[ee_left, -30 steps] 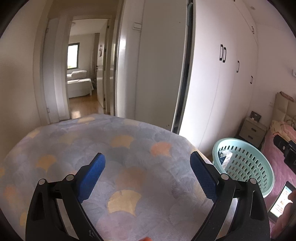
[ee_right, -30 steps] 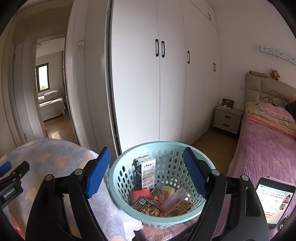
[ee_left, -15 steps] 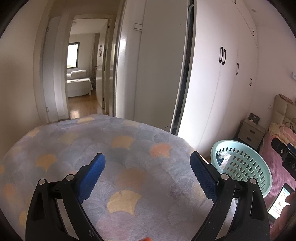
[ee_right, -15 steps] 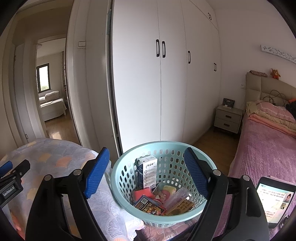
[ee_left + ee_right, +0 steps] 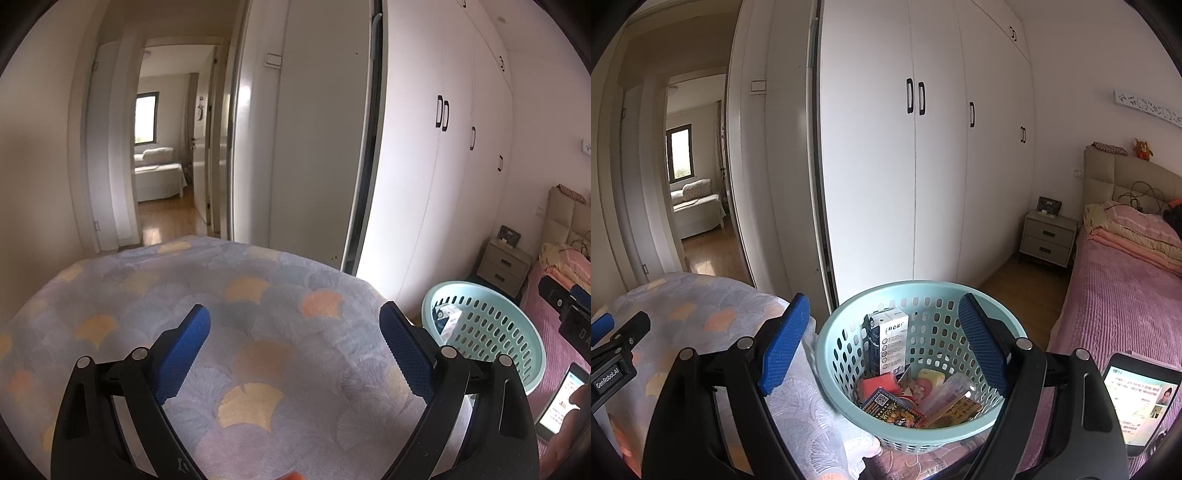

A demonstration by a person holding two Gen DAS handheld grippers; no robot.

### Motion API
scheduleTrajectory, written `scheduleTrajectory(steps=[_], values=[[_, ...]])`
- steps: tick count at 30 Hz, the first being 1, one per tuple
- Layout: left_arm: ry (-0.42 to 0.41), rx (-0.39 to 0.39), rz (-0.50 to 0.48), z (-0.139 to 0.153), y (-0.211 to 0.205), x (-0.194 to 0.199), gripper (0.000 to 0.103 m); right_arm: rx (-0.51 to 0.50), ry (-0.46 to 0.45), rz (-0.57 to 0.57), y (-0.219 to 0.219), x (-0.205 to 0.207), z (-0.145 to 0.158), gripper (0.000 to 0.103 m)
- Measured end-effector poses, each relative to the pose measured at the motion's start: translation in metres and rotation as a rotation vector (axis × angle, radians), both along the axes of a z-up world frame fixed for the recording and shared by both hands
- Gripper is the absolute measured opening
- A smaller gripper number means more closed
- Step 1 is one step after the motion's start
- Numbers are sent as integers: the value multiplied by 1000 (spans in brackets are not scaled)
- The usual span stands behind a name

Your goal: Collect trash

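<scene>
1. L gripper (image 5: 293,332): blue pads (image 5: 183,349) wide apart, nothing btwn them; it hangs over the patterned blanket (image 5: 229,295), mid-surface.
2. R gripper (image 5: 884,339): pads also wide apart, nothing held. It sits above the basket (image 5: 834,332), whose opening shows btwn the fingers.
3. Basket is light-blue plastic w/ slotted walls, at the blanket's right edge, btwn the blanket and the pink bed (image 5: 1115,295). In the left wrist view it shows at right (image 5: 491,325).
4. Trash is inside the basket: white carton (image 5: 888,343) upright against the far wall; on the bottom a red item (image 5: 879,386), dark printed packet (image 5: 890,406), clear wrapper (image 5: 947,389), yellow-brown packet (image 5: 960,406).
5. Phone (image 5: 1137,395), screen lit, lies on the pink bed near its front edge, just right of the R gripper.
6. White wardrobe (image 5: 923,166) behind the basket; nightstand (image 5: 1049,238) beside the bed's head.
</scene>
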State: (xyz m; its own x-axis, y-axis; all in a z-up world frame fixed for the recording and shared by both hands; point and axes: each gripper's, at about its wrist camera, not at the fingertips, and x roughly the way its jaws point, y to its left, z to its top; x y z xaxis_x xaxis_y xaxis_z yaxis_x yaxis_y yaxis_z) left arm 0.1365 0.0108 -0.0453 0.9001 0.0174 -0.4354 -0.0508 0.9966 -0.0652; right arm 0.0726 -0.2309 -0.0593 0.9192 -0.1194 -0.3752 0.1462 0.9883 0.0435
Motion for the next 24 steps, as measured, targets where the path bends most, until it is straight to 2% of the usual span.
scheduleTrajectory(steps=[24], values=[[-19, 49, -3, 2, -7, -5, 90, -4, -5, 9, 1, -2, -1, 79]])
